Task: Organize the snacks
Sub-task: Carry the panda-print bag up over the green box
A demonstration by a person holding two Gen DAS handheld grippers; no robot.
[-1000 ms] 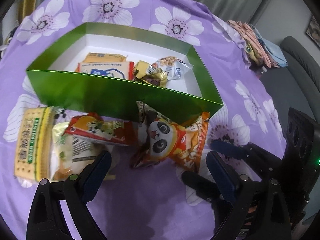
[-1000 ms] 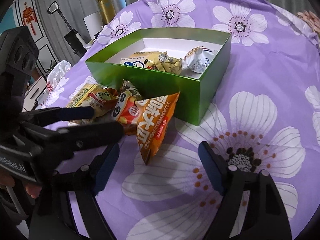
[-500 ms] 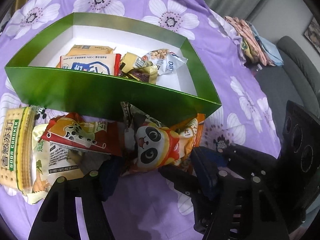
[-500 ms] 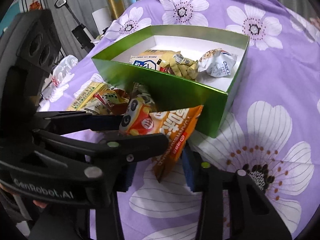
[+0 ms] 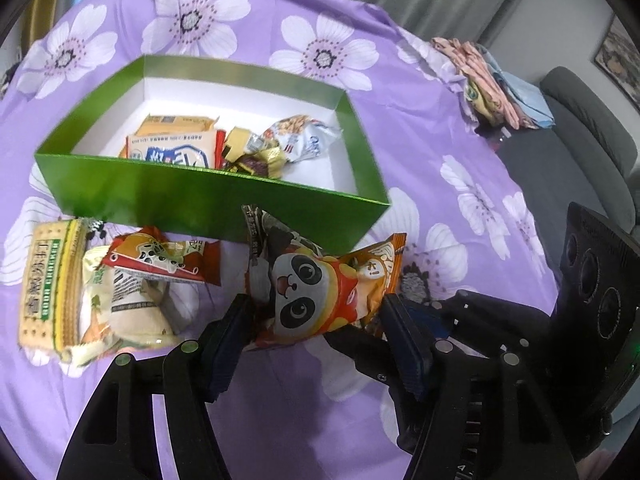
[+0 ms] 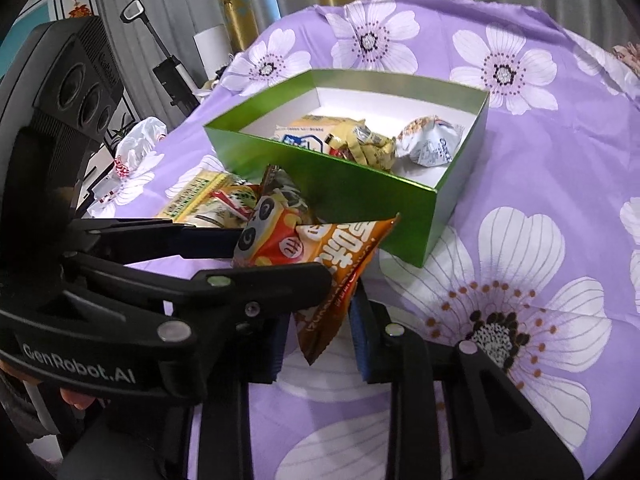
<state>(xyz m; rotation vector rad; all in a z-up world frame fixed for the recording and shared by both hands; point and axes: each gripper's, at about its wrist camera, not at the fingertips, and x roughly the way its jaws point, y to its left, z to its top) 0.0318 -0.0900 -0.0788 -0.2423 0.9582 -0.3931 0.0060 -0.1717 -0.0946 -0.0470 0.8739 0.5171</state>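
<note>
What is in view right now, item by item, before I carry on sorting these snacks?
green box: one, green outside, white inside, mid-table.
boxed snacks: several, yellow, blue-white, gold and white, inside the box.
panda bag: one, orange, in front of the box.
cracker pack: one, yellow-green, left of the panda bag.
red packet: one, red, atop the cream packet.
cream packet: one, cream, beside the crackers.
tablecloth: one, purple with white flowers.
folded cloths: pile, pink and blue, far right edge.
left claw: black, blue pads, shut on the panda bag.
right claw: black, closing around the bag's end.
</note>
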